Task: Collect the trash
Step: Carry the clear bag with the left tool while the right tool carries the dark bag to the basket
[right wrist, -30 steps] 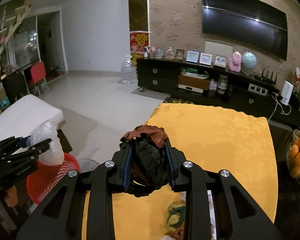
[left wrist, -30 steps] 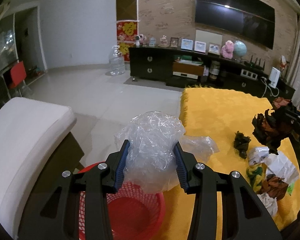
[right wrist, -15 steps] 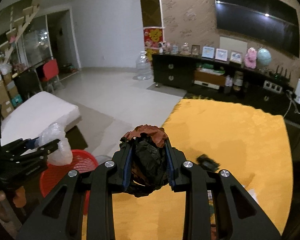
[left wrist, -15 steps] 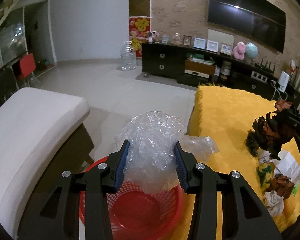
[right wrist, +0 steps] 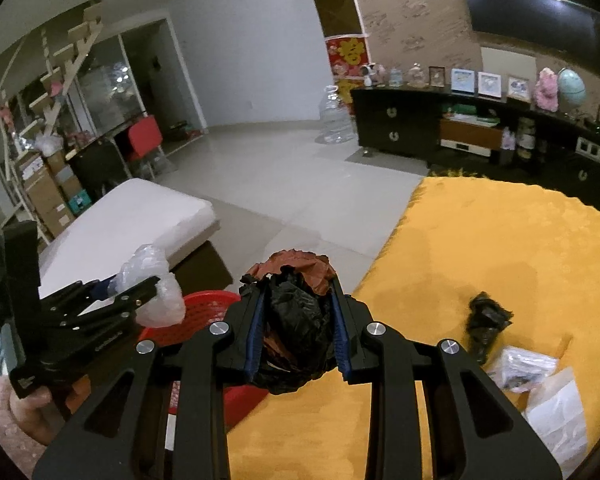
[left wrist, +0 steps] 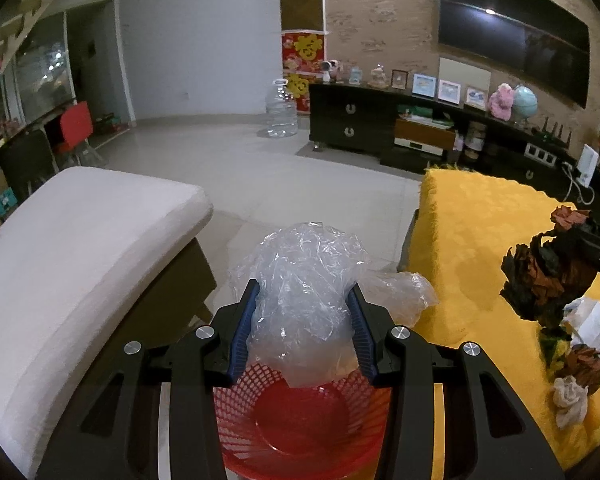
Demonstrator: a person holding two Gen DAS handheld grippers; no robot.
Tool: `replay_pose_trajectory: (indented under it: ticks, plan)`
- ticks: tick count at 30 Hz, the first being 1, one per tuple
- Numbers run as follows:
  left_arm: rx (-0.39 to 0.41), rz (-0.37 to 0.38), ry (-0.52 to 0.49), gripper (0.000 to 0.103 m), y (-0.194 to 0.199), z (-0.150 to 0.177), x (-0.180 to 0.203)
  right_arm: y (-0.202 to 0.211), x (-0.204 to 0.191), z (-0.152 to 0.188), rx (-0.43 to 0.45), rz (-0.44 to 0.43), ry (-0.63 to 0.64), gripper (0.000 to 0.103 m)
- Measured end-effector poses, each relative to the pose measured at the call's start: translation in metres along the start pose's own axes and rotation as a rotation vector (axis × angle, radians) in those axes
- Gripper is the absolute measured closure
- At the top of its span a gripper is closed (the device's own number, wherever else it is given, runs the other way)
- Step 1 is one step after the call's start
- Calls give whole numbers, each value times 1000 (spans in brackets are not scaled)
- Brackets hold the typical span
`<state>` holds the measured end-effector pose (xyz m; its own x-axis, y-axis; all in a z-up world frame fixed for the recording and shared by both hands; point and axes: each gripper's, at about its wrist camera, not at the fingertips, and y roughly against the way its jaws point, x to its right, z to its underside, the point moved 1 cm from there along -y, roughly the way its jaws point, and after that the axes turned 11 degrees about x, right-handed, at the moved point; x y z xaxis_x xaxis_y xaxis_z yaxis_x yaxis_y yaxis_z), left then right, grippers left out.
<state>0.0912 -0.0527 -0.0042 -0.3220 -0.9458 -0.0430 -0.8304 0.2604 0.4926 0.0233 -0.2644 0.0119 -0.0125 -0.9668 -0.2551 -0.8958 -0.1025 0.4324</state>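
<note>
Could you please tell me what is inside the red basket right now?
The red basket shows a bare red bottom, with no trash visible. The clear plastic wad and left gripper hide its rim.

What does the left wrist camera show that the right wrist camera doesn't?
Only the left wrist view shows the inside of the red basket, seen between the left gripper fingers. Only the right wrist view shows a hand holding that gripper and the small black scrap. Both show the clear plastic wad, the dark crumpled wad in the right gripper, and the yellow tablecloth.

Red mesh basket [left wrist: 300,412], yellow tablecloth [left wrist: 472,240]
</note>
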Motion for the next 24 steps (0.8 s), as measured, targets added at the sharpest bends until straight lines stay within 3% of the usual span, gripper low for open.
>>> replay_pose_trajectory:
  ticks: [8,16,24]
  plan:
    - [-35,-20,11,62,-4,6,-11,-11,0,1,-32,-36,-9,74]
    - [-204,-1,130,62,-35,34,-40,-30,-14,10,-85,-63,-11,73]
    - [-303,-21,153,62,-58,57,-49,-55,-32,27,-160,-101,-6,73]
